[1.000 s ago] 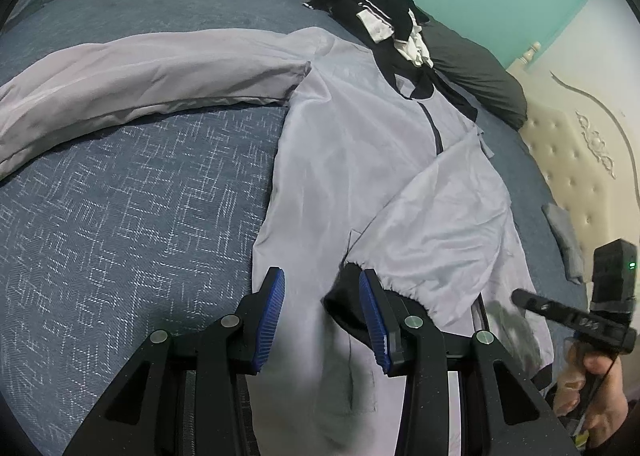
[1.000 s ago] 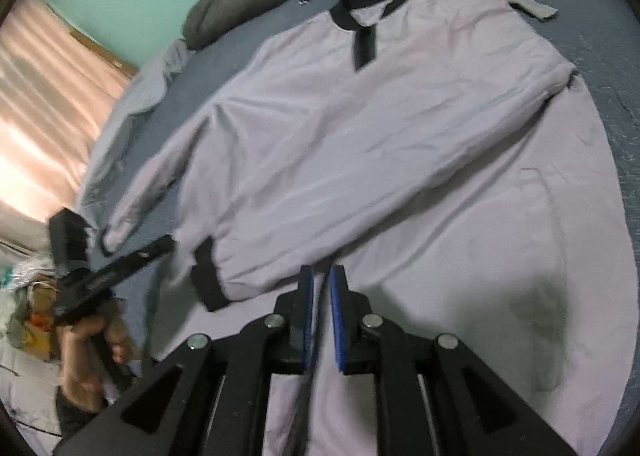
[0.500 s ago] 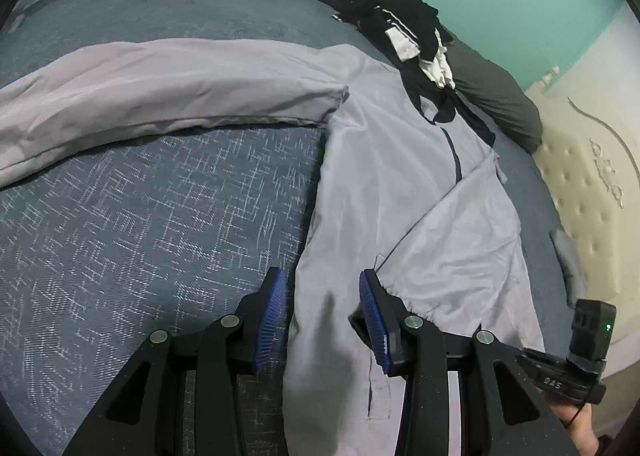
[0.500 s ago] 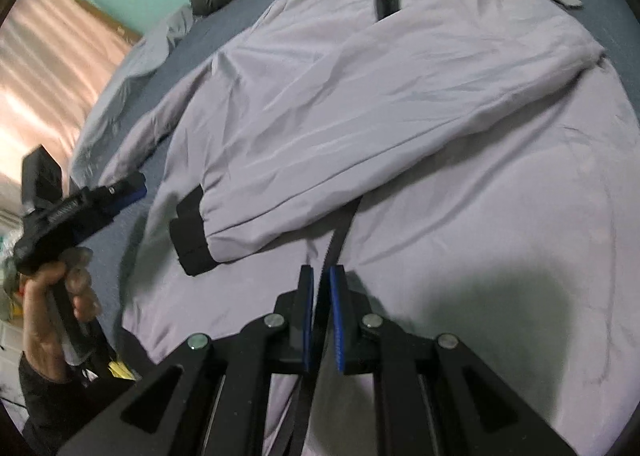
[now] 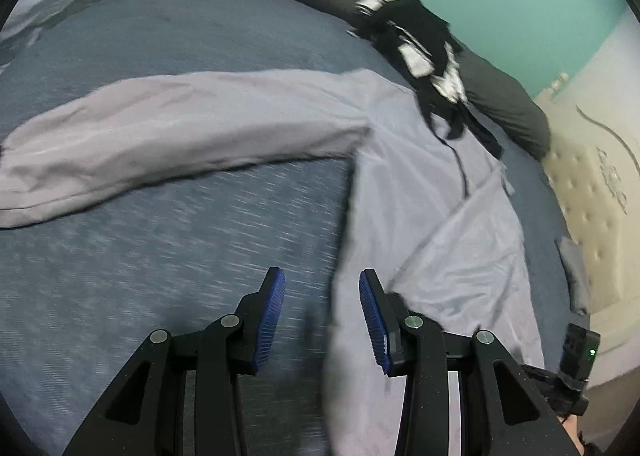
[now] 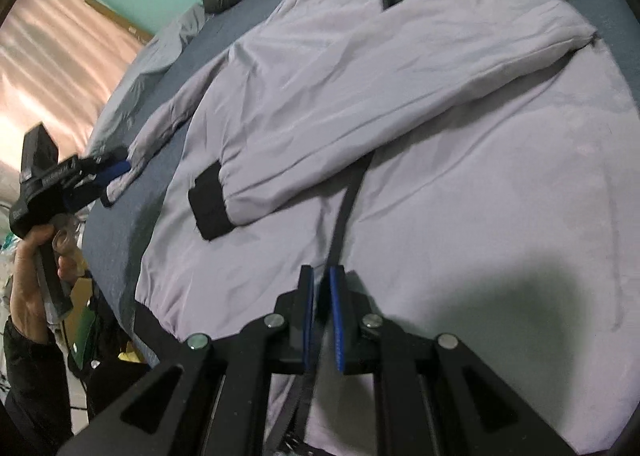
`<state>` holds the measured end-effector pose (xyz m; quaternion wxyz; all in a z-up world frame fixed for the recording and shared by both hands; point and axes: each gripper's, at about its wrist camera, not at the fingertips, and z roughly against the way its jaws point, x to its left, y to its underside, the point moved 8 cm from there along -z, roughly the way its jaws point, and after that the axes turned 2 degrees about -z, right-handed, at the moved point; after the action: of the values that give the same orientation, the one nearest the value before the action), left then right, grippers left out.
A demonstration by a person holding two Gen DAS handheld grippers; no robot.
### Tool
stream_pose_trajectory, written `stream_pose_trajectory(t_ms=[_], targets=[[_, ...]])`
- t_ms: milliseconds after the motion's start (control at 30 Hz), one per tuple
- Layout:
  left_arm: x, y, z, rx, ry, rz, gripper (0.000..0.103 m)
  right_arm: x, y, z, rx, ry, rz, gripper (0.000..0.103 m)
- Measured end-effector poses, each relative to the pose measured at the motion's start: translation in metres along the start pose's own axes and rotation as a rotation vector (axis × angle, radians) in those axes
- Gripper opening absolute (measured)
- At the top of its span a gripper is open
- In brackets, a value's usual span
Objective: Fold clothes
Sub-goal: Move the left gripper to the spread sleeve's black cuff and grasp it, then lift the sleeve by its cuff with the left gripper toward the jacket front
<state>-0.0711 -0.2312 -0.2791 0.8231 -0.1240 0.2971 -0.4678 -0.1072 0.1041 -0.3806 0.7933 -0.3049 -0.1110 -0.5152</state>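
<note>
L sleeve still unfolded, lies toward 10 o'clock from the L gripper.
Grey jacket (image 6: 400, 103) is flat on the bed (image 5: 160, 256), R sleeve (image 6: 360, 127) already across the chest. Left gripper (image 5: 322, 316) has jaws half open, holding nothing, over the jacket side edge; the left sleeve (image 5: 180, 135) has its long axis approx. 9–3 and L hand is nearer. Right gripper (image 6: 321, 320) has jaws nearly closed over the zipper strip; real pinch I cannot tell.

We see a pale grey jacket (image 6: 420, 103) with black collar, cuffs, hem band and zipper line, lying flat on its back ahead of and beneath our right gripper (image 6: 322, 320). One sleeve is folded across the chest, its black cuff ahead-left of that gripper. The other sleeve (image 5: 180, 135) stretches out sideways, ahead-left of our left gripper (image 5: 322, 320).
</note>
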Motion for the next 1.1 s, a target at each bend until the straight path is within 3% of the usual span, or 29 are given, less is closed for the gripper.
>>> stream_pose_trajectory(t_ms=[133,267,433,633,767,833,933,1100], targets=[[0.044,-0.007,0.014,-0.005,-0.086,0.04,0.043,-0.011,-0.01,0.014,-0.063,-0.018,-0.035,0.009],[0.093,-0.012,0.02,-0.006,-0.135,0.147,0.043,-0.018,-0.016,0.018,-0.102,-0.028,-0.048,0.009],[0.154,-0.017,0.028,-0.005,-0.22,0.26,0.043,-0.02,-0.019,0.014,-0.116,-0.043,-0.051,0.01],[0.208,-0.027,0.052,-0.026,-0.332,0.298,0.044,-0.017,-0.02,0.006,-0.113,-0.07,-0.03,0.01],[0.239,-0.037,0.065,-0.043,-0.395,0.308,0.058,-0.016,-0.022,0.007,-0.116,-0.082,-0.02,0.009],[0.254,-0.041,0.07,-0.049,-0.425,0.314,0.058,-0.017,-0.023,0.006,-0.117,-0.088,-0.022,0.01],[0.274,-0.043,0.069,-0.047,-0.454,0.341,0.058,-0.02,-0.024,0.006,-0.118,-0.095,-0.031,0.01],[0.292,-0.039,0.055,-0.021,-0.434,0.384,0.061,-0.024,-0.026,0.007,-0.122,-0.096,-0.044,0.01]])
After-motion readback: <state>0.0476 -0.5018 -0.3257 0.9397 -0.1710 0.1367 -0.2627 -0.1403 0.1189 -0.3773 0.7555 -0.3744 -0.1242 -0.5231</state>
